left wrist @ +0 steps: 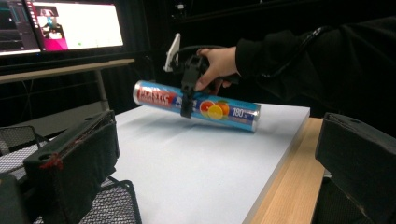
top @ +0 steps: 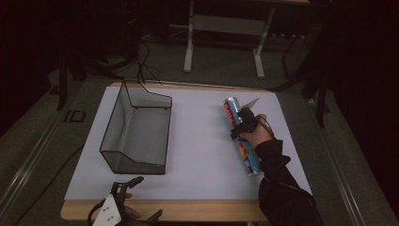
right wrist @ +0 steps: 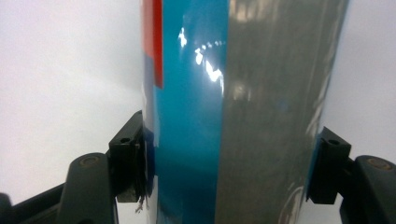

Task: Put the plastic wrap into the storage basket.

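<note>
A long blue and silver tube with a red label and orange fruit pictures lies lengthwise on the right side of the white mat. My right gripper is shut on the tube near its middle. In the left gripper view the right gripper holds the tube tilted, far end raised and near end low by the mat. The right gripper has a black pad pressed on each side of the tube. My left gripper stands open at the front left edge, empty.
A black wire mesh basket sits empty on the mat's left half, close to my left gripper. The wooden table edge borders the mat in front. Two lit monitors and a desk frame stand beyond the table.
</note>
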Available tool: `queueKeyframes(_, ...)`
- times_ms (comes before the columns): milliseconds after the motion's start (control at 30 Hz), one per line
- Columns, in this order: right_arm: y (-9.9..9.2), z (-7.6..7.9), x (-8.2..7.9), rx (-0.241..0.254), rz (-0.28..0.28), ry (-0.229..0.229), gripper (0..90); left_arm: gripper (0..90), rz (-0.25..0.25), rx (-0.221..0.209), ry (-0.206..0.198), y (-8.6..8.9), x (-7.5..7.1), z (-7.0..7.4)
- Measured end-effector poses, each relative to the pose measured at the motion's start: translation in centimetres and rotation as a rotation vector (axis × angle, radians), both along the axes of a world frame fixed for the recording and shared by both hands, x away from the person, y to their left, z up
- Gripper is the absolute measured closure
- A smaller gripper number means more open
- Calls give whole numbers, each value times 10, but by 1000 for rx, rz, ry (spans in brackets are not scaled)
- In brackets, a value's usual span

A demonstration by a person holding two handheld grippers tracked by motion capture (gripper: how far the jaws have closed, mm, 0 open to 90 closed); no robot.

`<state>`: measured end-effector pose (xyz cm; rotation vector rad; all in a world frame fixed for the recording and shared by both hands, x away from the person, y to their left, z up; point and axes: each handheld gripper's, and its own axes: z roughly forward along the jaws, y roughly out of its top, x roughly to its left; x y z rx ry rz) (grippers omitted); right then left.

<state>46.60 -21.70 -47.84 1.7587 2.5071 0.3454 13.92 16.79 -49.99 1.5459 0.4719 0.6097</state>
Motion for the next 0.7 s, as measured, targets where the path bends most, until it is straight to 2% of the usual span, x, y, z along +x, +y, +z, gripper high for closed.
queueKeyframes(100,0,7,-1,8,-4,-25,317,2,1,2,-1,0,0,0)
queueKeyframes(233,-1,25,-4,11,7,-73,317,2,2,3,-2,0,0,0)
queueKeyframes(367,-2,34,-5,22,10,-100,317,2,1,3,-3,0,0,0)
queueKeyframes(433,-2,43,-6,32,3,-129,318,2,0,3,-3,-1,0,0)
queueKeyframes(533,-2,45,-6,38,5,-137,318,2,0,6,-5,-1,0,0)
queueKeyframes(600,1,54,-6,66,5,-153,318,2,3,6,-5,-1,0,0)
queueKeyframes(700,6,61,-6,82,4,-165,318,2,5,7,-4,-1,0,0)
